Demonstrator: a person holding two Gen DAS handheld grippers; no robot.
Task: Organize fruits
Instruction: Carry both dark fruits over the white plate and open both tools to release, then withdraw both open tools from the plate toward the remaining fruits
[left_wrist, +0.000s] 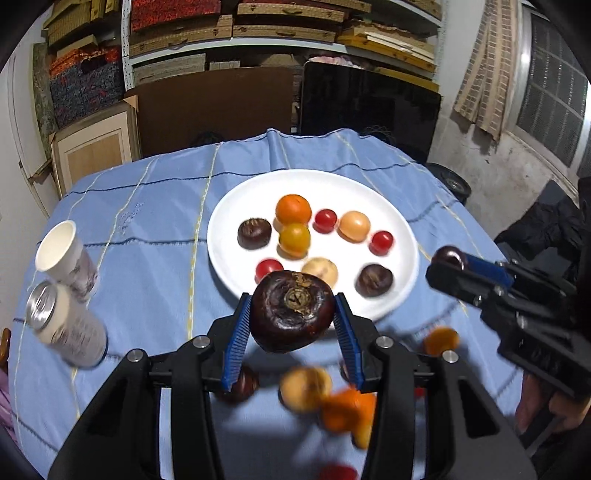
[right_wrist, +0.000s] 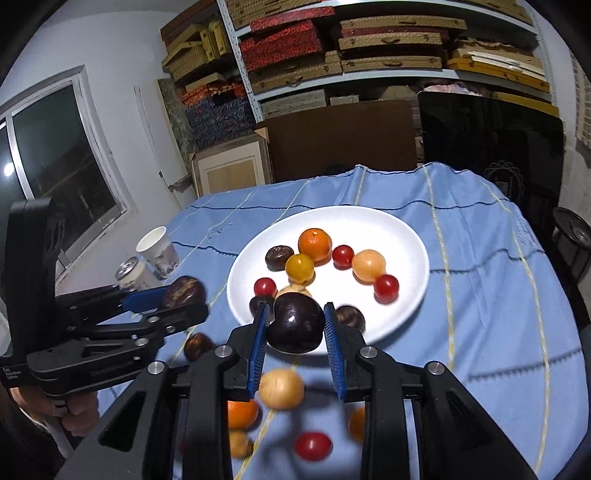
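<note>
The tablecloth (left_wrist: 155, 206) is pale blue, crossed by thin dark-blue and cream lines, and the plate (left_wrist: 236, 206) on it is plain white. On the plate lie a bright orange fruit (left_wrist: 293, 209), small red ones (left_wrist: 325, 220), a pale peach-coloured one (left_wrist: 354, 226) and dark brown water chestnuts (left_wrist: 254, 233). The paper cup (left_wrist: 62, 251) is white with a greyish print (too blurred to read), and both grippers are black with blue ribbed pads (left_wrist: 236, 343).

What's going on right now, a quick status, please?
Left gripper shut on a dark fruit; right gripper shut on another dark fruit. White plate ahead, partly filled. More fruit loose on the cloth; nothing blocking.
</note>
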